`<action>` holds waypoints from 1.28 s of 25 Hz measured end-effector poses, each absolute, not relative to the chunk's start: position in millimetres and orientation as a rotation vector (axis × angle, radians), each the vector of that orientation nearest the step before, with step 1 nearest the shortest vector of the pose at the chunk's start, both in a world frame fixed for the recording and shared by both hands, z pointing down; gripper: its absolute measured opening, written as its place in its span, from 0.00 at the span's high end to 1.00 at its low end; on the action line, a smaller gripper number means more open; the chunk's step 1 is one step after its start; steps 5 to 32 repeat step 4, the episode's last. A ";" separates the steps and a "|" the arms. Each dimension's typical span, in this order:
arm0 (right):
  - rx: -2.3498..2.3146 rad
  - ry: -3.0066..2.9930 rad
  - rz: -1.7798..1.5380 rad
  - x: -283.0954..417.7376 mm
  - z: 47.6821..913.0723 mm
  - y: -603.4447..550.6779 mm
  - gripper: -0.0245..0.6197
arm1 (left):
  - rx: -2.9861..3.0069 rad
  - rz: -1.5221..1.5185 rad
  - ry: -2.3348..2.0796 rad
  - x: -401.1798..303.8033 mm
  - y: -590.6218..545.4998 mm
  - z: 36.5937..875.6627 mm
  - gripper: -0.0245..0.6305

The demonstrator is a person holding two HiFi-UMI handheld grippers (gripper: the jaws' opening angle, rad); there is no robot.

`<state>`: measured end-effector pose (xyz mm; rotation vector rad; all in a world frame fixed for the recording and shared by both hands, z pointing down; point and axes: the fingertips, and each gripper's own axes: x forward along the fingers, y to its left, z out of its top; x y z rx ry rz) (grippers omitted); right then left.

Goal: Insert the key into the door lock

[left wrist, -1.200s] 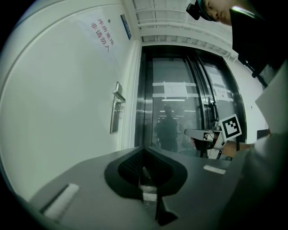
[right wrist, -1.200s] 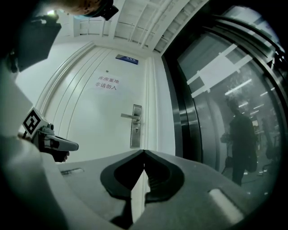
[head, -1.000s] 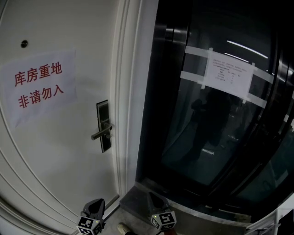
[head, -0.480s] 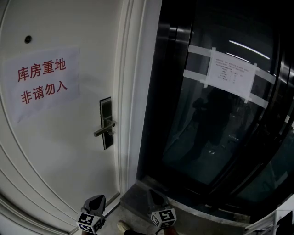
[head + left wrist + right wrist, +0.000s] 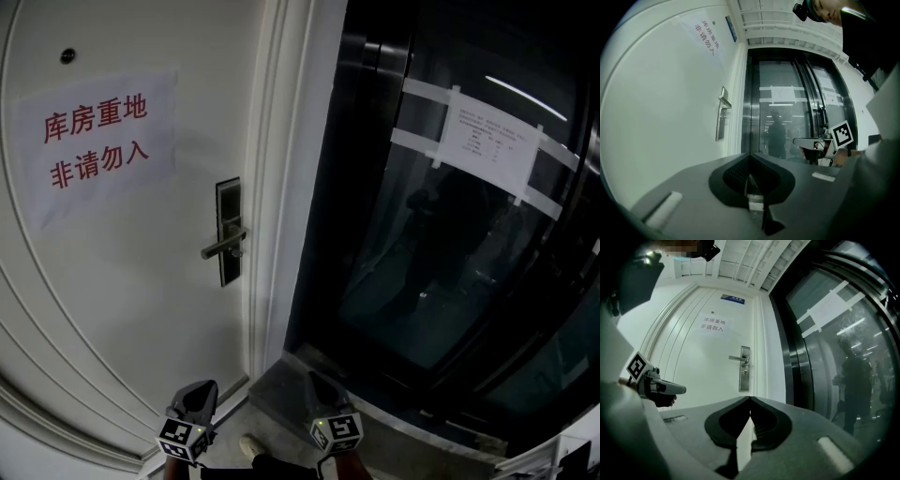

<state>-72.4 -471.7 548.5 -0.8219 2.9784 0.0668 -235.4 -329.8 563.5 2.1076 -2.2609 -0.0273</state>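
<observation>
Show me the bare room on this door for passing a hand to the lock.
Free: the plain white door below the paper sign and left of the lock plate, and the panel under the plate. Crowded: the strip between the lock plate and the door frame, and around the lever handle.

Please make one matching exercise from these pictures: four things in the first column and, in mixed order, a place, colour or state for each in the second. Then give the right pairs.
Things
1. paper sign
2. door handle
3. taped notice
4. right gripper

Descriptions
A. stuck on the dark glass
B. jaws together
C. red letters, on the white door
D. metal, on a dark plate

Pairs: 1-C, 2-D, 3-A, 4-B.
</observation>
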 end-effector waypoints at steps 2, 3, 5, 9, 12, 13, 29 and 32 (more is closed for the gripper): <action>-0.824 2.974 0.070 -73.1 547.4 -474.2 0.96 | 2.113 -0.023 -2.264 -236.4 -332.3 562.1 0.96; -0.824 2.972 0.073 -73.4 546.8 -475.5 0.96 | 2.115 -0.022 -2.265 -236.8 -333.5 561.6 0.96; -0.825 2.970 0.076 -73.6 546.1 -476.6 0.96 | 2.117 -0.020 -2.266 -237.2 -334.6 561.3 0.96; -0.825 2.970 0.076 -73.6 546.1 -476.6 0.96 | 2.117 -0.020 -2.266 -237.2 -334.6 561.3 0.96; -0.825 2.970 0.076 -73.6 546.1 -476.6 0.96 | 2.117 -0.020 -2.266 -237.2 -334.6 561.3 0.96; -0.825 2.970 0.076 -73.6 546.1 -476.6 0.96 | 2.117 -0.020 -2.266 -237.2 -334.6 561.3 0.96; -0.825 2.970 0.076 -73.6 546.1 -476.6 0.96 | 2.117 -0.020 -2.266 -237.2 -334.6 561.3 0.96; -0.825 2.970 0.076 -73.6 546.1 -476.6 0.96 | 2.117 -0.020 -2.266 -237.2 -334.6 561.3 0.96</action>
